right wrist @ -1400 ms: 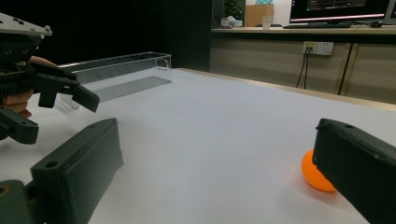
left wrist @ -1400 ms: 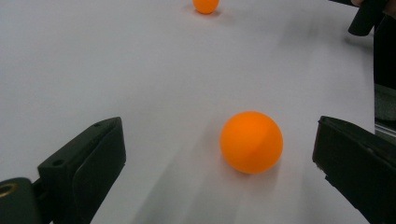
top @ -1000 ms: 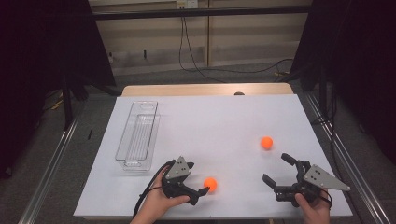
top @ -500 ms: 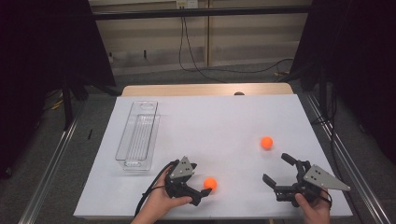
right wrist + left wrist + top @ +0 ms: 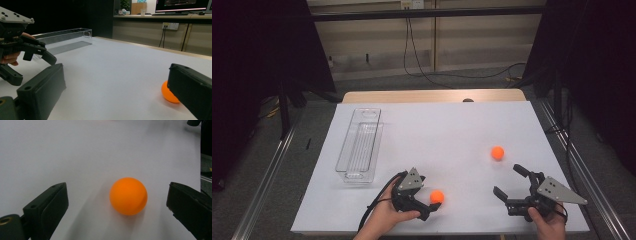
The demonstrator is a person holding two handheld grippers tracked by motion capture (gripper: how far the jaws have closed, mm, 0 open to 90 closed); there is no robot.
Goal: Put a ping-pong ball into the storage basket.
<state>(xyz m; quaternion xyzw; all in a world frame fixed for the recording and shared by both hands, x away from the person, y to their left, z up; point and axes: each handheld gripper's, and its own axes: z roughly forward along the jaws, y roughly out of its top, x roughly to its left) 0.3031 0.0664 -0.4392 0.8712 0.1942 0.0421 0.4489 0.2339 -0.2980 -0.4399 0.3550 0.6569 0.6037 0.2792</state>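
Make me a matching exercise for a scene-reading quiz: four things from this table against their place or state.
Things:
1. clear plastic tray
2. near orange ball
3. far orange ball
4. right tool

States:
A. between the left tool's open jaws
B. open, on nothing
C. alone right of centre
D. along the white table's left side

Pairs: 1-D, 2-A, 3-C, 4-B

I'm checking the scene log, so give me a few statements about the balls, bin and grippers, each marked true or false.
1. The left gripper is open around the near ball. True.
2. The far ball lies inside the bin. False: it lies on the table.
3. The right gripper grips a ball. False: its jaws are open, holding nothing.
4. The bin stands left of both balls in the high view. True.
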